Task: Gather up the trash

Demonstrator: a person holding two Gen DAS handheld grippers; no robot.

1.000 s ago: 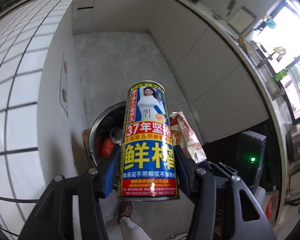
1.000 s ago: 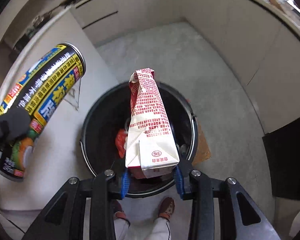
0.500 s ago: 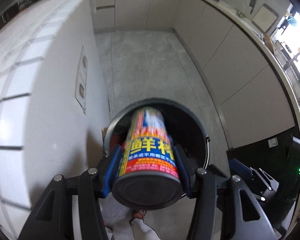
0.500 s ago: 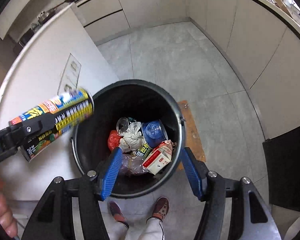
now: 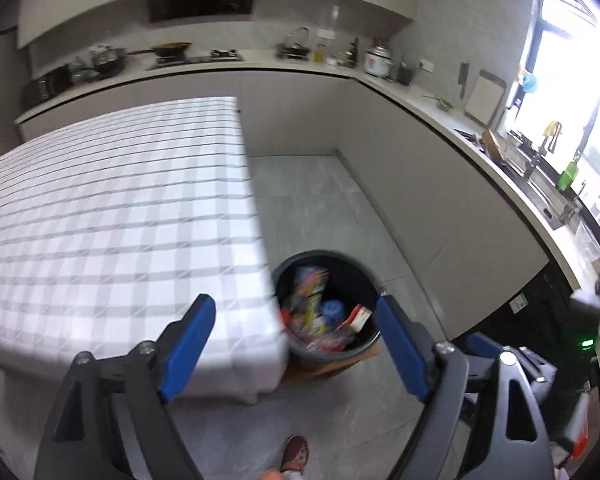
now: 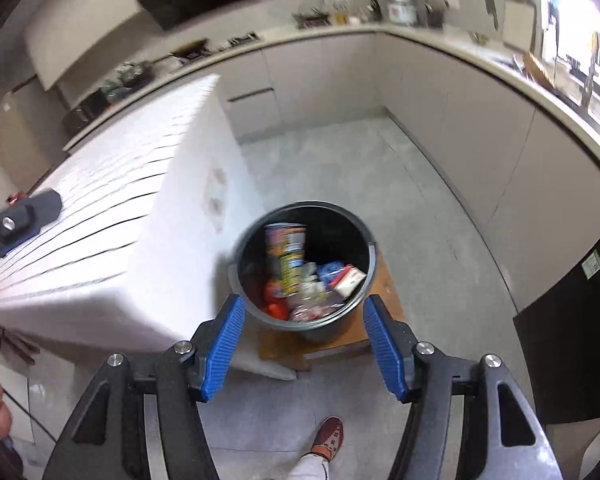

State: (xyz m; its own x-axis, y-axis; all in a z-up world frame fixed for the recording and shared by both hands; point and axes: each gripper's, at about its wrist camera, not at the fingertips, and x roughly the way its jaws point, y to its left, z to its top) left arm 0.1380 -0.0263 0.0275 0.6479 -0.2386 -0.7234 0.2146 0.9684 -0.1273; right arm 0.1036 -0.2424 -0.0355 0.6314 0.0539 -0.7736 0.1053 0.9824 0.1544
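Both pieces of trash have left the tongs since the earlier frames — the tall can [image 6: 286, 260] and the carton [image 6: 350, 278] now lie inside the black bin [image 6: 370, 256], which stands on the floor just off the corner of the checked table [image 5: 120, 216]. Left gripper [image 5: 294, 346] and right gripper [image 6: 304, 344] are each spread wide and hold nothing. Seen from the right wrist, the bin sits straight ahead between the jaws and below them; the can leans upright against the bin's far-left wall, its long axis pointing up toward the rim (blur hides finer detail). The right gripper looks nearer the bin; the left is drawn toward the table.
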